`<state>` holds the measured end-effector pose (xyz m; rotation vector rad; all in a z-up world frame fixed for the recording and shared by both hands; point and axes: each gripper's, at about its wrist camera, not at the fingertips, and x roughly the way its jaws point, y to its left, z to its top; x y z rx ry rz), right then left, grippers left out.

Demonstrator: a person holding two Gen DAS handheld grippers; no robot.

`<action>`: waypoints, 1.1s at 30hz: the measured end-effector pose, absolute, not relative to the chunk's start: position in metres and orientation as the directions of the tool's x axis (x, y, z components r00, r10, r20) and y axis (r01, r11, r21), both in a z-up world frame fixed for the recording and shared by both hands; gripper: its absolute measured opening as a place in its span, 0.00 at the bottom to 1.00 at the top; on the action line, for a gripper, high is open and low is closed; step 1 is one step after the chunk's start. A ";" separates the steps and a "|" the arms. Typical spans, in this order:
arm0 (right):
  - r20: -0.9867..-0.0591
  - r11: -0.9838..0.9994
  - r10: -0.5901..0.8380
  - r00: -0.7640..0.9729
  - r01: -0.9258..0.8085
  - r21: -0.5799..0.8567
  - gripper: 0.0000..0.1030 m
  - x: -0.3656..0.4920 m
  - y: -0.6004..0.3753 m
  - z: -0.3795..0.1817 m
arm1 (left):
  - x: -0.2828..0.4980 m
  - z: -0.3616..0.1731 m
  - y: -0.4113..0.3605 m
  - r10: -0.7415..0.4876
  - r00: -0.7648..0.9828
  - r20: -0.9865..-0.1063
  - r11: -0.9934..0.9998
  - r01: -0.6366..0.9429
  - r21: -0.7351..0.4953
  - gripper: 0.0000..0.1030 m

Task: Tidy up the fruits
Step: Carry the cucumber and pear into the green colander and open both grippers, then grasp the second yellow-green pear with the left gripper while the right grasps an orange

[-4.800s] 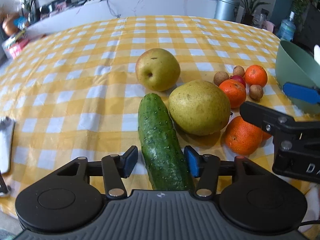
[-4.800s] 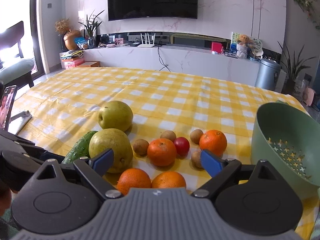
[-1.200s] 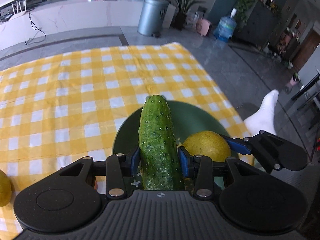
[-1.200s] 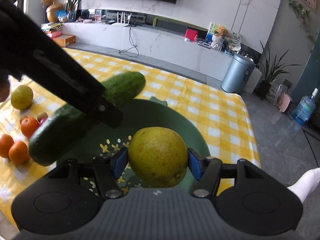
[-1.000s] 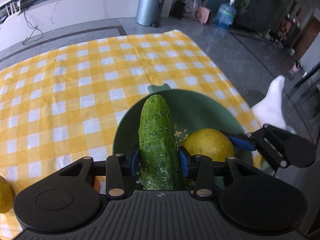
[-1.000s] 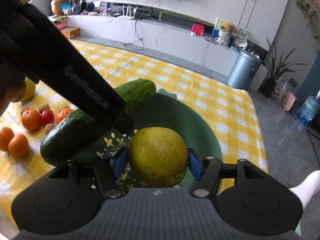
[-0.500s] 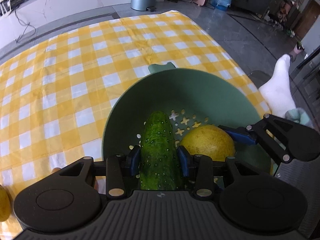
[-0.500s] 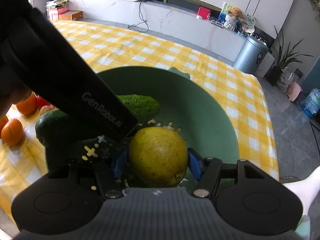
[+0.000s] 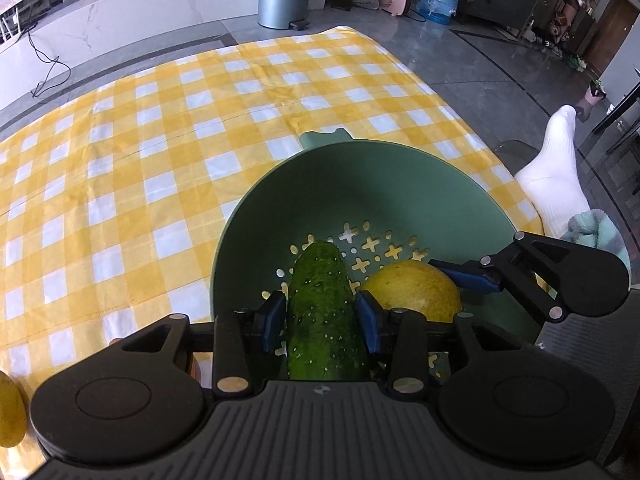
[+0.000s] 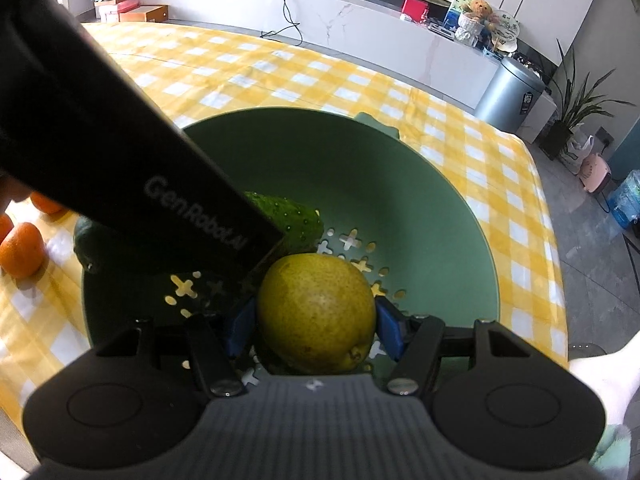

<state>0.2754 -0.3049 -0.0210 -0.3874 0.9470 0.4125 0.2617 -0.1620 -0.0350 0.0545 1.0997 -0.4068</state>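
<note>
A: Whereas half a second ago the cucumber (image 9: 326,316) and pear (image 10: 316,314) hung just above the bowl floor, we now see both lowered well inside the green bowl (image 9: 400,184). What does that imply for the task?

B: We judge that placement is nearly done; only the release remains. The left hand-held gripper (image 9: 322,322) stays closed on the cucumber, blue pads pressed to its sides, and the cucumber's tip lies over the cross-shaped drain holes. The right hand-held gripper (image 10: 314,326) likewise keeps the pear clamped between its pads.

A: Do the two items rest on the bowl floor?

B: We cannot tell; contact beneath them is hidden. In the left wrist view, the pear (image 9: 412,288) sits just beside the cucumber, on its right.

A: What else does the bowl hold?

B: We see nothing else in it; apart from these two, only its perforated bottom shows.

A: And outside it?

B: The bowl stands near the edge of the table (image 9: 160,140), on a yellow checked cloth. In the right wrist view, oranges (image 10: 22,248) remain on the cloth beyond the bowl's left rim, so we judge that more fruit awaits transfer.
</note>
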 end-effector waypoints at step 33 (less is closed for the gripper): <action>-0.552 0.957 0.206 0.808 -0.284 -0.059 0.82 0.227 -0.288 0.032 | 0.170 0.045 -0.074 -0.296 0.618 -0.729 0.953 0.247 -0.177 0.57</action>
